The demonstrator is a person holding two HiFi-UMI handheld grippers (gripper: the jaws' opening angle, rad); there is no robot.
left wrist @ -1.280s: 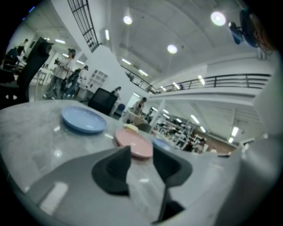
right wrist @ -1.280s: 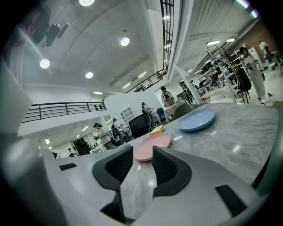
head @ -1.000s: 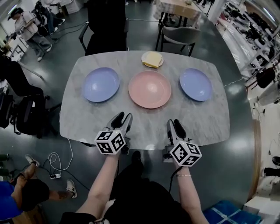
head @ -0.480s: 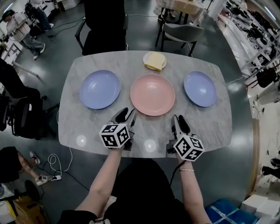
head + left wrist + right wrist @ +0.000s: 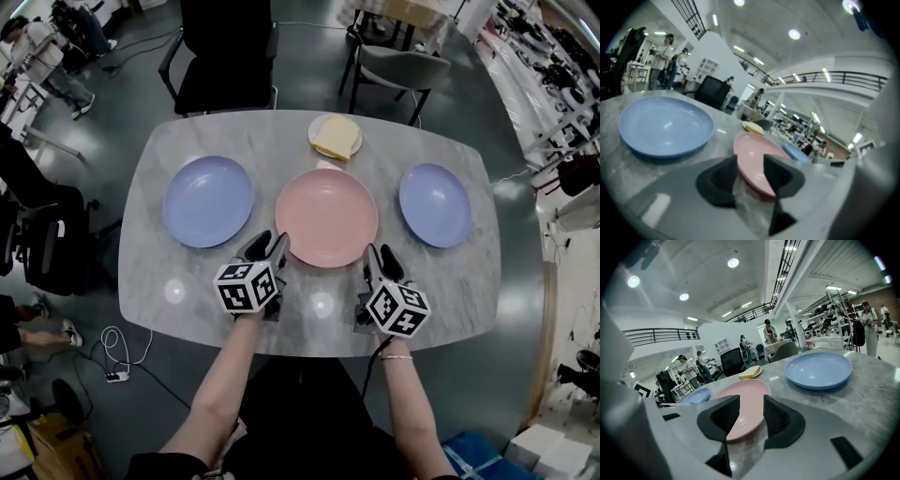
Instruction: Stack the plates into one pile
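Observation:
Three plates lie in a row on the grey marble table (image 5: pixel 187 281): a blue plate (image 5: pixel 207 201) at the left, a pink plate (image 5: pixel 326 217) in the middle and a second blue plate (image 5: pixel 435 204) at the right. My left gripper (image 5: pixel 269 247) is open, its tips just short of the pink plate's near left rim (image 5: pixel 757 161). My right gripper (image 5: pixel 379 259) is open at the near right rim (image 5: pixel 743 392); its jaws have just been opening, with nothing gripped between them. The pink plate shows past both jaw gaps.
A small white plate with a yellow slice (image 5: pixel 335 136) stands behind the pink plate. Two chairs (image 5: pixel 230 56) stand at the table's far side. People and desks are at the far left. The table's near edge runs just under my hands.
Both grippers have moved forward over the table, from its near edge up to the pink plate's near rim. The plates have not moved.

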